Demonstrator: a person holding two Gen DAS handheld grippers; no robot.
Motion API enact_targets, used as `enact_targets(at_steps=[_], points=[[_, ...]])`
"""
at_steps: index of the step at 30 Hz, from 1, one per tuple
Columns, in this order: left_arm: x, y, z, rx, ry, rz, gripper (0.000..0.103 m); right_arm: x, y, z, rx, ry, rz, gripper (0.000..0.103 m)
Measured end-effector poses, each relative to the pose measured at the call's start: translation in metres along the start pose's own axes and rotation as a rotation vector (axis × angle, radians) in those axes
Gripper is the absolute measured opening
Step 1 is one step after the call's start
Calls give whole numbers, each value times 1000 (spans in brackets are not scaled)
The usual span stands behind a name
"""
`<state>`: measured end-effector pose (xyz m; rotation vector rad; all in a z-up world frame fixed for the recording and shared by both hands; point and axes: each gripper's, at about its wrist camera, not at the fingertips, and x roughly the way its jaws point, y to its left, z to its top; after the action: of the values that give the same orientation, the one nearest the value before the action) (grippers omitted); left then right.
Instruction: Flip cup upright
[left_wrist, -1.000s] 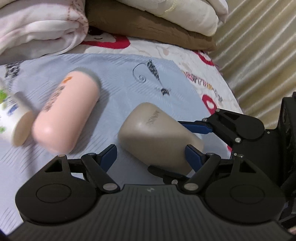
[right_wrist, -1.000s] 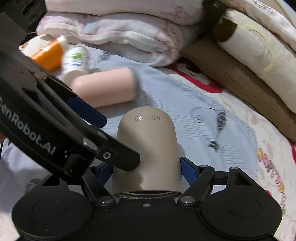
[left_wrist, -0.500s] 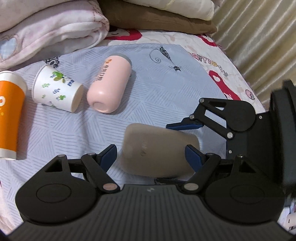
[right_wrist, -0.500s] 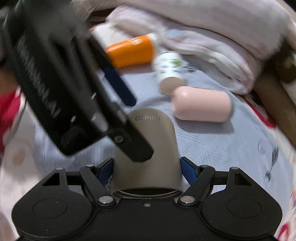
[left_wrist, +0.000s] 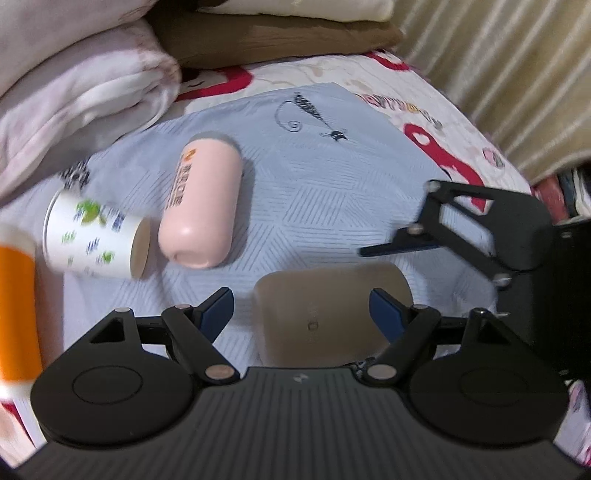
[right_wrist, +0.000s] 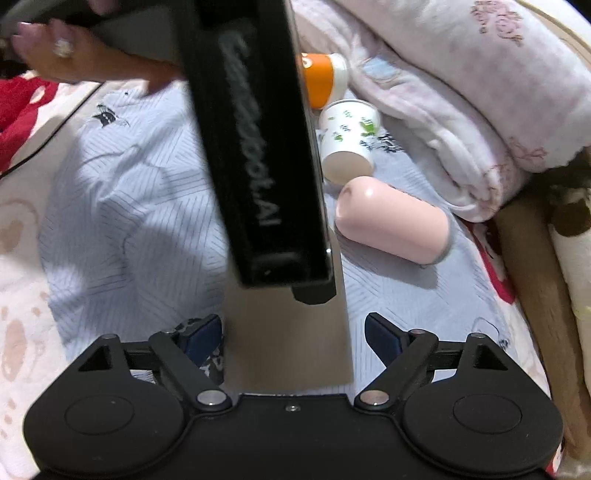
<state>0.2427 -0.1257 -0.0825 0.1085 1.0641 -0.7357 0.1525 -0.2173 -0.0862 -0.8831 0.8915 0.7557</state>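
Observation:
A beige cup (left_wrist: 325, 317) sits between the fingers of both grippers above a light blue cloth (left_wrist: 314, 192). In the left wrist view my left gripper (left_wrist: 303, 310) is open; its right pad is against the cup and its left pad stands clear. In the right wrist view the cup (right_wrist: 284, 339) fills the space between the fingers of my right gripper (right_wrist: 291, 332); the left pad touches it and the right pad shows a small gap, so the grip is unclear. The left gripper's black body (right_wrist: 258, 147) hides the cup's far end.
A pink cup (left_wrist: 203, 206), a white floral paper cup (left_wrist: 96, 240) and an orange cup (left_wrist: 14, 314) lie on their sides to the left. Folded blankets (left_wrist: 74, 92) and pillows stand at the back. A curtain (left_wrist: 498, 74) hangs at the right.
The beige cup has been turned and carried by the right gripper. The left gripper's body now crosses the middle of the right wrist view. The right gripper's right pad now shows a gap.

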Motion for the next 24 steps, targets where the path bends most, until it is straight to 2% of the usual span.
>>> enact_targets(at_steps=[2,4,6,10,13,14,16,19,24], points=[[2,-5,5,76,-13,-2,80,-12,4,-6,-3,-35,-58,89],[9,-9,11,141,1,-37,80,-19,5,-8,31,-55,-84,89],[19,-10,16,167,30,-53,80,-25,8,-9,66,-71,-124,89],[23,-7,22,182,37,-86,79,-46,21,-18,139,-97,-169,89],[23,-6,25,190,54,-96,78,-50,22,-22,263,-122,-116,84],[23,-5,25,192,62,-98,77,-50,23,-23,332,-131,-78,78],[23,-5,28,187,78,-98,76,-51,27,-24,439,-157,-8,74],[24,-5,32,185,94,-94,76,-39,33,-26,626,-200,148,72],[27,-10,46,194,90,-116,76,-4,39,-32,908,-206,200,69]])
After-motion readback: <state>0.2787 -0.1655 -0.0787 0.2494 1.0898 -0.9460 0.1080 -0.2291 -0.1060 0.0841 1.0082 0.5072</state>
